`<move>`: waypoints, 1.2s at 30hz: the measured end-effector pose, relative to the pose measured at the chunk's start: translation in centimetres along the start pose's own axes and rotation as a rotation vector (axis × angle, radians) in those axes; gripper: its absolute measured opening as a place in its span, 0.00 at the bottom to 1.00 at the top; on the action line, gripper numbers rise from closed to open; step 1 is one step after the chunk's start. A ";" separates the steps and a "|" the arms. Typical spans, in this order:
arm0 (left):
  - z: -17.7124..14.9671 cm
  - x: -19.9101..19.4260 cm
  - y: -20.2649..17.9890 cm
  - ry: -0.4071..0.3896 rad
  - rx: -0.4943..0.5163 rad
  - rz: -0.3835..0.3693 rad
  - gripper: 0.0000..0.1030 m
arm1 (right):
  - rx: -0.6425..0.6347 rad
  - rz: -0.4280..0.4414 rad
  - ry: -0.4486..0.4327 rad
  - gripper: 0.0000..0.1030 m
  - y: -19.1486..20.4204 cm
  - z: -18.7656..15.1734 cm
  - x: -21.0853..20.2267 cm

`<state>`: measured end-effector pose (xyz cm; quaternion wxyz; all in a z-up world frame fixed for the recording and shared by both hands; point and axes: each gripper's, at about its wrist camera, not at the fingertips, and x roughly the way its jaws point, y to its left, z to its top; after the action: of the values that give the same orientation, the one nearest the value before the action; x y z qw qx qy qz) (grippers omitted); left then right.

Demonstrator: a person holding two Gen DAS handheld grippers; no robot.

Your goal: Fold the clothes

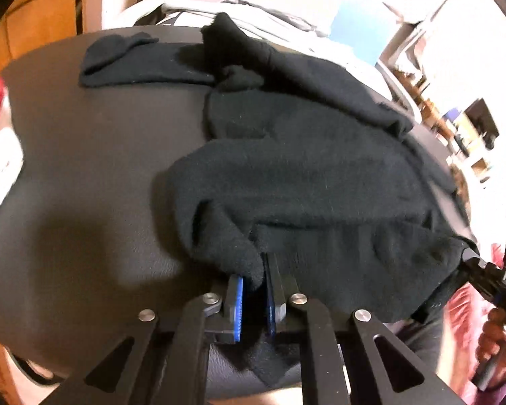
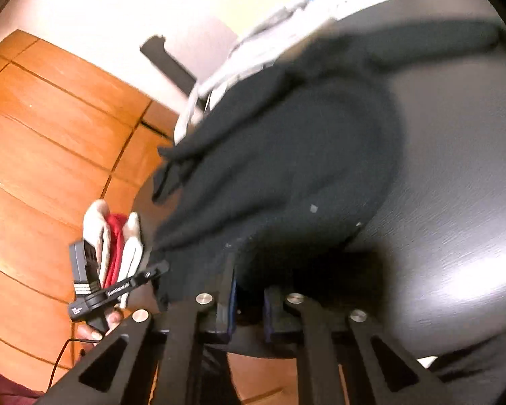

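Note:
A black fleece garment [image 1: 303, 175] lies rumpled over the right half of a dark round table [image 1: 67, 168], with one sleeve [image 1: 128, 64] stretched toward the far left. My left gripper [image 1: 253, 280] is at the near edge, its blue pads [image 1: 238, 300] shut on a fold of the garment's hem. In the right wrist view the same garment [image 2: 286, 155] drapes from the table [image 2: 455, 168] into my right gripper [image 2: 249, 290], whose jaws are shut on the dark cloth. The right gripper's tip also shows at the garment's right corner [image 1: 469, 256], held by a hand [image 1: 492, 334].
White clothes [image 1: 253, 10] are piled beyond the table's far edge. A red and white cloth bundle [image 2: 114, 246] lies off the table's left side, above a wooden floor [image 2: 50, 135]. The table's left half is bare. Shelves and clutter [image 1: 472, 125] stand at the far right.

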<state>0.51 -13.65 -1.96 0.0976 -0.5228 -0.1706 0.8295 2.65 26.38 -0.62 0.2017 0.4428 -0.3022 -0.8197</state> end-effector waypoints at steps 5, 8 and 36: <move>-0.7 -1.0 0.4 0.057 -0.011 -0.100 0.09 | 0.025 -0.120 -0.070 0.09 -3.2 0.7 -5.6; -2.3 0.2 0.0 0.143 0.039 -0.092 0.09 | 0.101 -0.181 -0.038 0.09 -6.8 0.1 -5.9; 1.6 5.0 -6.8 -0.028 0.535 0.434 0.15 | -0.502 -0.497 0.091 0.26 1.4 2.4 6.9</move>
<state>-3.17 -5.93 -2.86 0.0501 -0.4914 0.1668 0.8534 -2.88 21.98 -2.84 0.1119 0.4755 0.0352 -0.8718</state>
